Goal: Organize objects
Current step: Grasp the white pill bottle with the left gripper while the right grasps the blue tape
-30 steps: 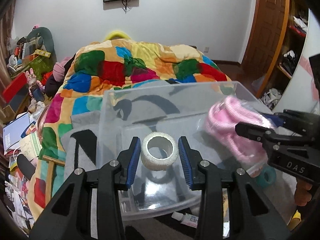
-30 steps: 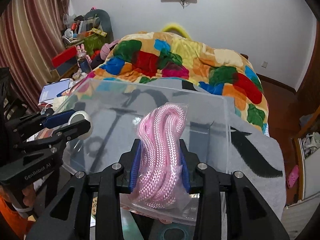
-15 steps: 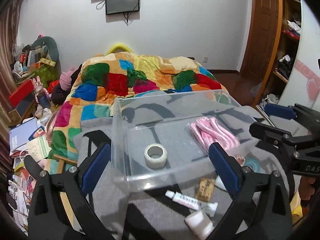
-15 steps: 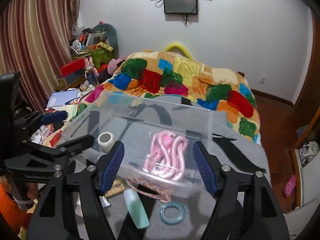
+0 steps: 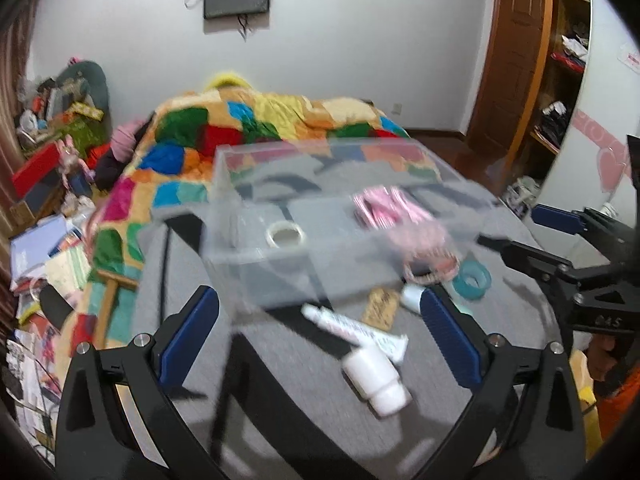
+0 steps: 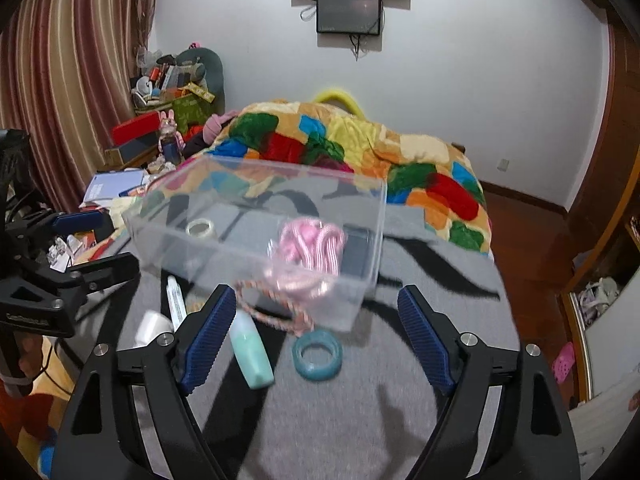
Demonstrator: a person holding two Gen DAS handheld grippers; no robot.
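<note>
Where grey cloth [image 6: 320,420] (black-streaked) lies, patchwork quilt [image 6: 360,148] follows — white walls [image 6: 480,80].

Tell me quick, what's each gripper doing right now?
Left gripper: open, holding nothing.
Right gripper: open, holding nothing.

A patchwork quilt [image 5: 256,128] lies below a wall screen [image 6: 348,8].

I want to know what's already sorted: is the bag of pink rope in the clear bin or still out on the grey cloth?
In. The pink rope lies inside the clear bin, behind its front wall, right of the white tape roll.
</note>
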